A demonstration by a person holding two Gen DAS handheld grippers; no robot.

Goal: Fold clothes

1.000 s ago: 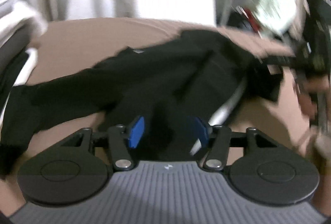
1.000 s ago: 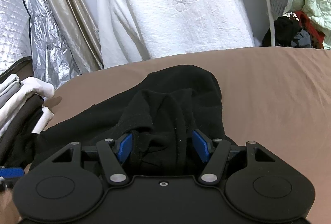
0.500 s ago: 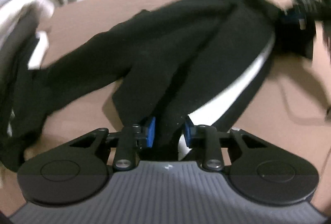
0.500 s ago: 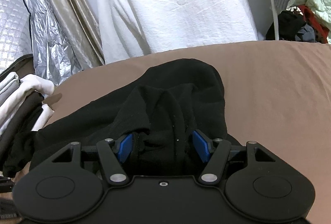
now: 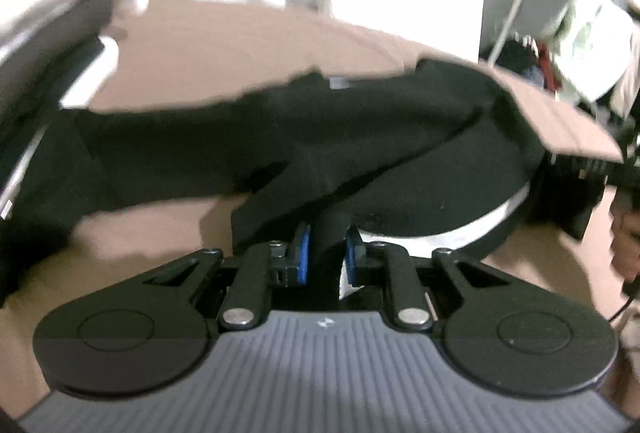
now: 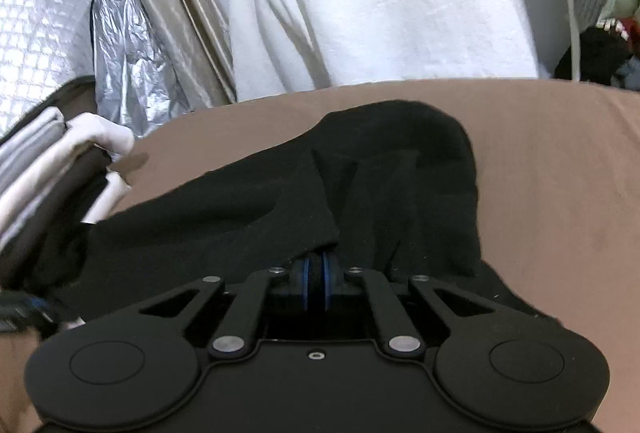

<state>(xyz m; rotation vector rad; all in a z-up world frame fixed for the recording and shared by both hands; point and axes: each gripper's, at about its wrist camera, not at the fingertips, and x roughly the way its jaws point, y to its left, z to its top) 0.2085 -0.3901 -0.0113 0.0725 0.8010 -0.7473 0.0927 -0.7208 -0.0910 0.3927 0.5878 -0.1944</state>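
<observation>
A black garment with a white inner band lies spread across the brown surface. My left gripper is shut on a bunched fold of its near edge. In the right wrist view the same black garment lies rumpled on the brown surface, and my right gripper is shut on a pinch of its near edge. The right gripper's body shows dimly at the far right of the left wrist view.
A stack of folded white, grey and dark clothes sits at the left edge. A white garment and silver covers hang behind the surface. A pile of mixed clothes lies at the back right.
Both grippers have closed on the black garment: the left one first, the right one in the last half second. The garment is drawn out wider between them.
</observation>
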